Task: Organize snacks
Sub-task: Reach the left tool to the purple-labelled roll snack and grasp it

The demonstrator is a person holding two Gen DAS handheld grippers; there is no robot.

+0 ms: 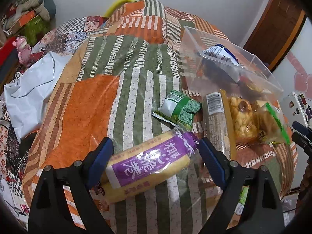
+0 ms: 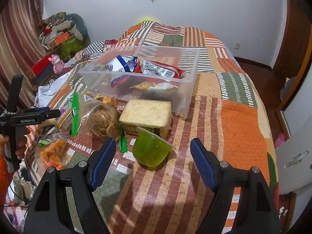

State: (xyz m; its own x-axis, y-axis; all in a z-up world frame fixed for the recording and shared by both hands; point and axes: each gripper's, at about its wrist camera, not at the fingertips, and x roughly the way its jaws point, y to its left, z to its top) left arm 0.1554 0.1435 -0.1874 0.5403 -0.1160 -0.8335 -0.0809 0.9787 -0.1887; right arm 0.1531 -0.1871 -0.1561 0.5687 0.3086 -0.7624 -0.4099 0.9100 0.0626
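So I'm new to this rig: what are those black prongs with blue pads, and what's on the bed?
Each picture comes from a camera on a hand-held gripper, looking along its fingers. The left gripper stands open around a purple-labelled snack pack, not squeezing it. The right gripper stands open just short of a green jelly cup. On the patchwork bedspread sit a clear bin already holding packets, a cracker pack and bagged snacks.

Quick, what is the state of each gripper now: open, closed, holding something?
Left gripper: open, jaws on either side of the purple-labelled snack pack, not gripping it.
Right gripper: open, empty, the green jelly cup lying between its jaws.
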